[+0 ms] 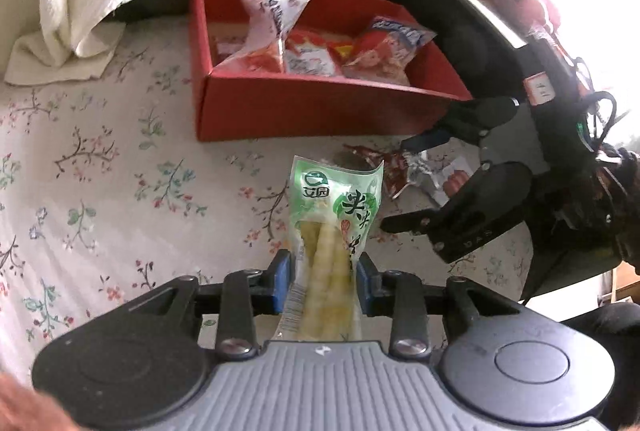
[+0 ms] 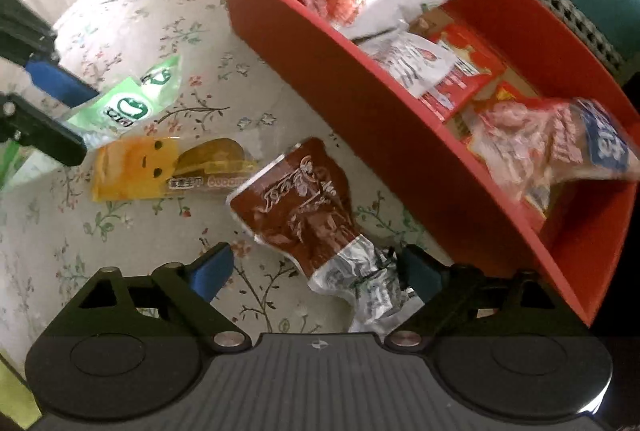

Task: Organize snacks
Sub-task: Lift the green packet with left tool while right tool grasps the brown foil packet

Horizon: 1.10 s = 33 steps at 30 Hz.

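Left tongs clamp the green packet, raised toward the red box. Right tongs stand wide around the brown packet, apparently touching one pad.

Red box, green packet, brown pouch, floral cloth.

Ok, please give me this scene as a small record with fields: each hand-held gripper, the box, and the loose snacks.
left hand-held gripper: shut on green bamboo shoot packet
right hand-held gripper: open, around brown snack packet
red box: on floral cloth, holds several snack packets
loose on cloth: yellow snack packet, brown snack packet
task state: green and brown packets not yet in box
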Tool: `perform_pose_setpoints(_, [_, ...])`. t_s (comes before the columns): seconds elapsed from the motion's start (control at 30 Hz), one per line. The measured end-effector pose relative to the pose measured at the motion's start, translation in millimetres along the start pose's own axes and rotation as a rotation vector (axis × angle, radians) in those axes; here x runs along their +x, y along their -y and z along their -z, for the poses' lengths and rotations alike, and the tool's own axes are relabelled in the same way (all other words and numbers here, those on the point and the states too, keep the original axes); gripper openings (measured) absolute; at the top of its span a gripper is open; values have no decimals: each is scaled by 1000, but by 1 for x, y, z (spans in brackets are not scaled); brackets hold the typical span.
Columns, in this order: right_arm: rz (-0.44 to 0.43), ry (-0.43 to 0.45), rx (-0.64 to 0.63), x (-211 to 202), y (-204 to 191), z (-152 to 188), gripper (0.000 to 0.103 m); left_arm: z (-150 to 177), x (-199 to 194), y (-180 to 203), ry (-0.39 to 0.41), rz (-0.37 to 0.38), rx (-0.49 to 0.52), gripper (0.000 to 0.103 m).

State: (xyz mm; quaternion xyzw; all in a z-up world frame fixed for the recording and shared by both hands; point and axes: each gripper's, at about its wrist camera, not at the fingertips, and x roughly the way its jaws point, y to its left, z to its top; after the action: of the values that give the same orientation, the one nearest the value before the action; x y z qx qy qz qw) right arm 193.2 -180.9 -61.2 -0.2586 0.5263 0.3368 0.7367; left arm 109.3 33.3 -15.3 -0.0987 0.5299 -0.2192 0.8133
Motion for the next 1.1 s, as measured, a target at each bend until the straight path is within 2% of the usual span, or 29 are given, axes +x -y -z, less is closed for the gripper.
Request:
perform_pose_setpoints(0.1, [3, -30, 103, -8, -11, 5, 80, 0, 1, 1, -2, -2, 0, 28])
perform_pose_setpoints(0.13, [-20, -41, 128, -11, -17, 11, 79, 0, 0, 1, 0, -2, -1, 28])
perform_pose_setpoints(0.2, [-84, -47, 159, -17, -27, 25, 67, -2, -1, 0, 5, -1, -4, 29])
perform_pose_setpoints(0.27, [-122, -38, 214, -23, -29, 37, 65, -1, -3, 0, 7, 4, -6, 29])
perform_pose_setpoints(0.33, [-60, -4, 248, -28, -26, 43, 69, 0, -4, 1, 8, 11, -2, 29])
perform_pose_setpoints(0.4, [-33, 33, 325, -30, -16, 46, 80, 1, -4, 2, 9, 8, 5, 30])
perform_pose_setpoints(0.53, [-81, 123, 606, -23, 0, 48, 80, 0, -2, 7, 16, -12, 34, 30])
perform_pose_setpoints(0.63, [-65, 113, 657, -24, -5, 50, 83, 0, 1, 10, 11, -27, 45, 30])
perform_pose_setpoints(0.77, [-214, 154, 852, -26, 9, 59, 87, 2, -5, 10, 25, -11, 48, 31])
perform_pose_setpoints(0.93, [-269, 188, 1112, -13, 30, 70, 91, 2, -11, 8, 44, 4, 34, 31])
perform_pose_setpoints(1.0, [-246, 195, 1110, -12, 29, 63, 96, 3, -11, 8, 42, 5, 32, 31])
perform_pose_setpoints(1.1, [-134, 149, 1035, -11, 17, 42, 97, 5, -7, 10, 27, -3, 35, 31])
